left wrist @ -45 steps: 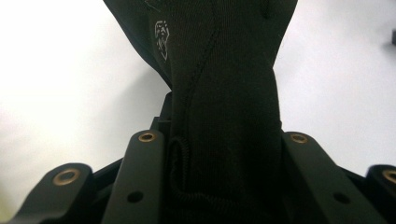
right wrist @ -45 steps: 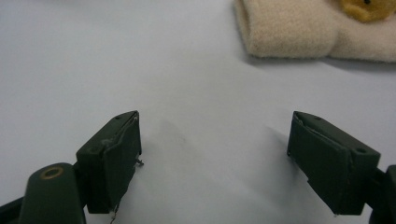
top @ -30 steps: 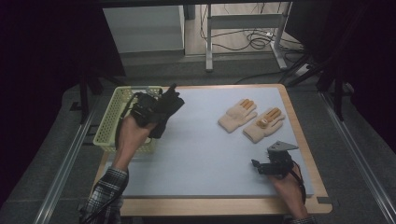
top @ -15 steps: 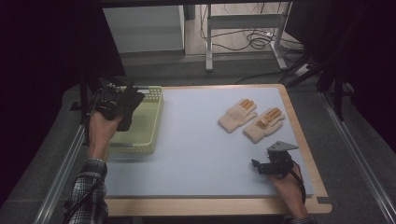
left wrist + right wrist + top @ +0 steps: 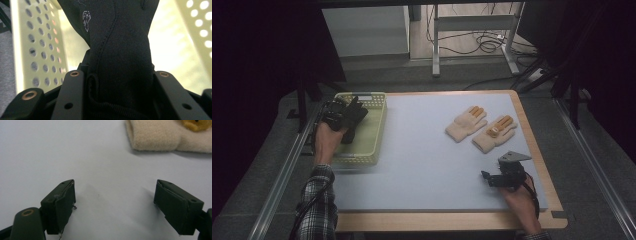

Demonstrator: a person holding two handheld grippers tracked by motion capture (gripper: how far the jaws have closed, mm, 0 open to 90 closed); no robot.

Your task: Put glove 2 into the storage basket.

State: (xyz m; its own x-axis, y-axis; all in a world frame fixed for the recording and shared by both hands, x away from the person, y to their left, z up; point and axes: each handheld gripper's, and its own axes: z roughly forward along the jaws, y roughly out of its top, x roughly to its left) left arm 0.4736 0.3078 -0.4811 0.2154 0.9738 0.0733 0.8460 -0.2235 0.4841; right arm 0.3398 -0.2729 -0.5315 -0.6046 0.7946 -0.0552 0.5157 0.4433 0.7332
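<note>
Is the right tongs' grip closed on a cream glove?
No, the right tongs stand wide open over the bare mat, with the cream glove lying apart ahead.

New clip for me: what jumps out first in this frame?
The left hand-held gripper grips a black glove over the basket at the table's left edge. Two cream gloves lie at right, ahead of the open right hand-held gripper.

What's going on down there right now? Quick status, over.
Left gripper shut on black glove, above the green basket. Right gripper open, idle on the table. Two cream gloves lie ahead, path clear.
</note>
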